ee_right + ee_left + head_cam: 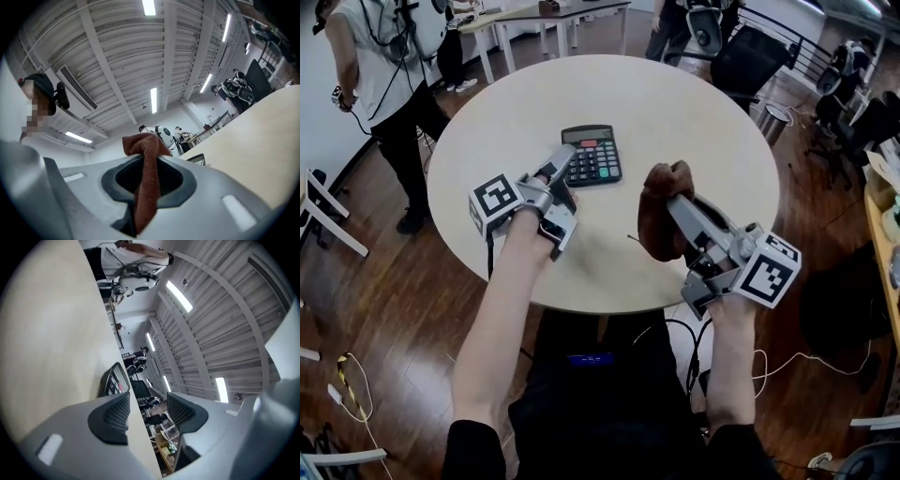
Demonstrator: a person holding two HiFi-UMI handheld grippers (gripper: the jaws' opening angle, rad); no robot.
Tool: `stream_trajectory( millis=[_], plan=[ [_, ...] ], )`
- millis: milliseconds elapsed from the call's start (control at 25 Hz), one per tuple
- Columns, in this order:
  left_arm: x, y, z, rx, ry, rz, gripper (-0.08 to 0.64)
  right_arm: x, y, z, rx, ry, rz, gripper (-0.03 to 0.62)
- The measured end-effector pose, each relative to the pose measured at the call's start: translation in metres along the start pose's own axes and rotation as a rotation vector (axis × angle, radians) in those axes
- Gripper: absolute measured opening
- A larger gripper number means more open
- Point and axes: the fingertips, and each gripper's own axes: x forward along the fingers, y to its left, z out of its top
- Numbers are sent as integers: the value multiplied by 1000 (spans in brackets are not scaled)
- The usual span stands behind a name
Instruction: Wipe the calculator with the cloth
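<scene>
A dark calculator (pixel 592 155) lies face up near the middle of the round pale table (pixel 675 103). My left gripper (pixel 562 183) is at the calculator's near left corner, rolled on its side, and I cannot tell whether it touches it. In the left gripper view the calculator (pixel 115 379) shows just ahead of the gripper (pixel 147 411), whose jaws stand open with nothing between them. My right gripper (pixel 673 199) holds a brown cloth (pixel 661 211) bunched up above the table, to the right of the calculator. In the right gripper view the cloth (pixel 146 173) is pinched between the jaws (pixel 147 177).
A person (pixel 389 66) stands beyond the table at the left. Office chairs (pixel 750 56) and desks stand at the back and right. Cables (pixel 352 394) lie on the wooden floor beside me. The table edge (pixel 609 305) is close to my body.
</scene>
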Motion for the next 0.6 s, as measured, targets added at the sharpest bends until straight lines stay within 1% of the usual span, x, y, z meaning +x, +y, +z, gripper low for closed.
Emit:
stream_trajectory(
  millis=[80,160,280,360,440,520,560,600],
  plan=[
    [2,12,12,-5,-50,56,241,1,-2,-4,-2,2,-4,67],
    [7,19,19,-15,-80,84,241,1,-3,-6,0,4,-2,67],
    [14,20,33,-8,-125,93,241,1,-2,-1,-3,10,4,67],
    [12,21,39,5,-141,86,241,0,-2,-2,-5,11,4,67],
    [6,16,31,26,-111,58,241,-2,-1,-3,-10,7,2,67],
    [-4,-1,7,61,-30,3,238,-2,3,1,-14,1,6,67],
    [-11,-14,-8,84,20,-31,211,-1,5,3,-17,0,10,67],
    [-18,-28,-23,105,66,-67,199,0,7,5,-18,-1,16,67]
  ],
)
